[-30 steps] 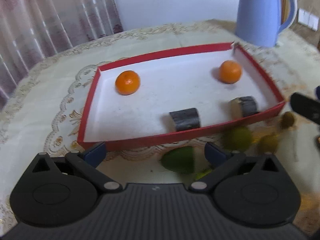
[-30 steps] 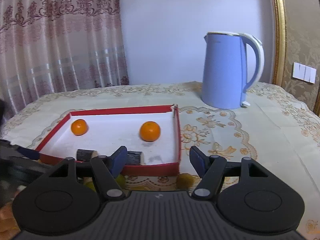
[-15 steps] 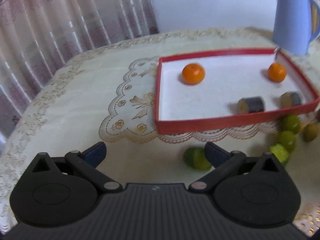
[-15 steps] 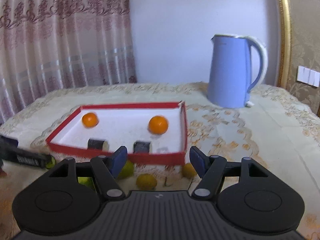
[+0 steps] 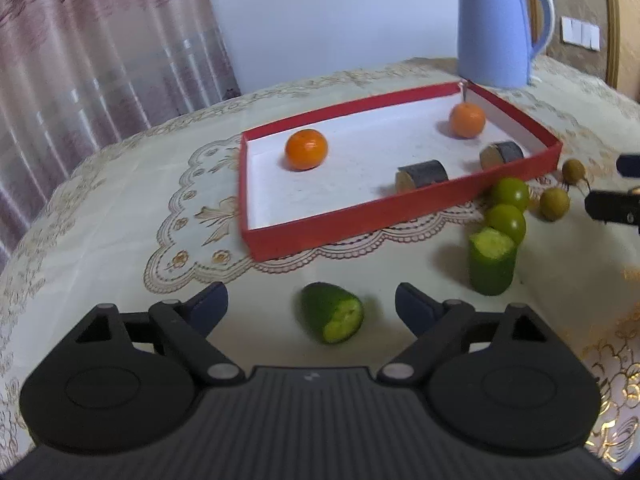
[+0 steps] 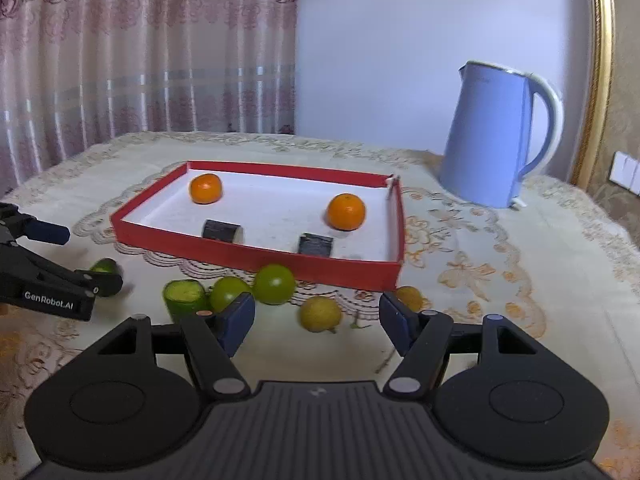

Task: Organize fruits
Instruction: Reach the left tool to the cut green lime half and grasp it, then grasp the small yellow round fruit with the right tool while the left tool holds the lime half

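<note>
The left hand-held gripper, its jaws closing but not yet touching, frames a cut green cucumber piece lying on its side on the table, at 6 o'clock of the red tray. The piece looks light, firm and smooth-skinned, wet at the torn end; a squeeze across the rind mid-length seems safest. The right hand-held gripper stands spread and empty around a small yellow fruit. A second, upright cucumber piece and two green round fruits wait at the tray's 5 o'clock; two oranges already sit inside.
</note>
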{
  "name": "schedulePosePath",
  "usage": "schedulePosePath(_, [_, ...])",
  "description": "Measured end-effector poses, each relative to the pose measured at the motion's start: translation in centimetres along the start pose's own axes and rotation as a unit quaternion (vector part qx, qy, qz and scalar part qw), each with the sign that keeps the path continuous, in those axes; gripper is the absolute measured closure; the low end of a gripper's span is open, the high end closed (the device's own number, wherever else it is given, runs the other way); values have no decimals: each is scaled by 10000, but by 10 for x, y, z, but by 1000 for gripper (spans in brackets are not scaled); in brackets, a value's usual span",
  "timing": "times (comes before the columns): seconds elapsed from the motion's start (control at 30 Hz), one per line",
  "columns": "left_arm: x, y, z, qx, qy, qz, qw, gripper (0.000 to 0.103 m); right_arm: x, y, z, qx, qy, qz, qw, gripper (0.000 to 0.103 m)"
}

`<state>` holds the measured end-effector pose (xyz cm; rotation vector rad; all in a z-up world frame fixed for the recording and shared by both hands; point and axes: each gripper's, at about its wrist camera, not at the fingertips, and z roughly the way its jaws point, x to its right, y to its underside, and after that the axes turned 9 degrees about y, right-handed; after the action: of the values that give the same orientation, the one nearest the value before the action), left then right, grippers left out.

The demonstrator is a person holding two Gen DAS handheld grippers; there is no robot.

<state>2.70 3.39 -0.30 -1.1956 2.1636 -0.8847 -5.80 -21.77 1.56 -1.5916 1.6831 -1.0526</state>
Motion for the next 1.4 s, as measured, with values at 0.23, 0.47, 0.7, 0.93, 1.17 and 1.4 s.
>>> schedulePosePath(0.23, [-5,0,19,-358,31,-425,9984,41,5,3,3,-72,-13,106,9999,35])
schedulePosePath(0.47, [-9,-1,17,-394,250,-944,9944,70,3,5,5,-91,-120,116,9998,35])
schedulePosePath(0.7, [-12,-2,13,-401,266,-1184,9918,71,5,8,7,-117,1,83,9999,35])
schedulePosePath(0.93, [-7,-7,6,-322,102,-1124,9931,71,9,11,14,-194,77,170,9996,35])
schedulePosePath(1.17, [0,-23,-4,-127,71,-1022,9947,71,1,10,30,-348,42,90,9993,43])
schedulePosePath(1.4, [2,-36,-10,18,20,-993,9951,71,-1,8,35,-361,74,61,9993,43])
